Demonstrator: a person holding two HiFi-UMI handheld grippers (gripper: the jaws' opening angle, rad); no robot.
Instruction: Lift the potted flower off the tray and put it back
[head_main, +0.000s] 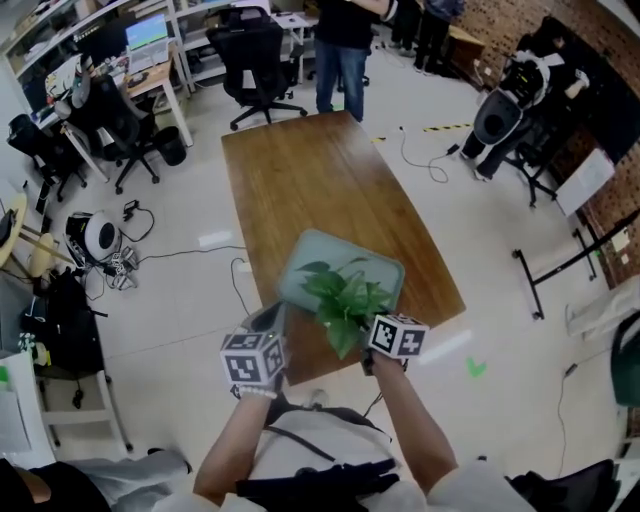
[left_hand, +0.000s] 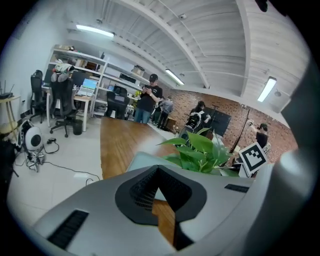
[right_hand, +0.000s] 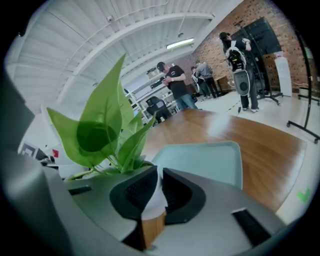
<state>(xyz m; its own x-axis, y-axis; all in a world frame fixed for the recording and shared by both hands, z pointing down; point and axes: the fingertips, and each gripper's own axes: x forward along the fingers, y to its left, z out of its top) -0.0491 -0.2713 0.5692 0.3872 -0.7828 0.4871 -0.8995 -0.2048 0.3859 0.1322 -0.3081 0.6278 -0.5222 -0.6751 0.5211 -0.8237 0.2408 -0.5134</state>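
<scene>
Watch the plant (head_main: 345, 300), pinched by its white pot wall between the narrowed jaws of the right gripper (right_hand: 159, 187) at the near edge of the tray (head_main: 352, 250), by the near end of the table (head_main: 300, 170). Gripped on one side only, with leaves leaning sideways, likely to tilt, slip out, or clip the tray's lip going back. Look to the right gripper view for that pinch, hidden under leaves in the head view, and to the left gripper view for the left gripper (left_hand: 159, 171), closed on nothing near the plant.

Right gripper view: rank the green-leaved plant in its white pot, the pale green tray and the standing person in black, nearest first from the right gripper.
1. Green-leaved potted plant, between the jaws.
2. Pale green tray, just beyond.
3. Person in black, far background.
</scene>
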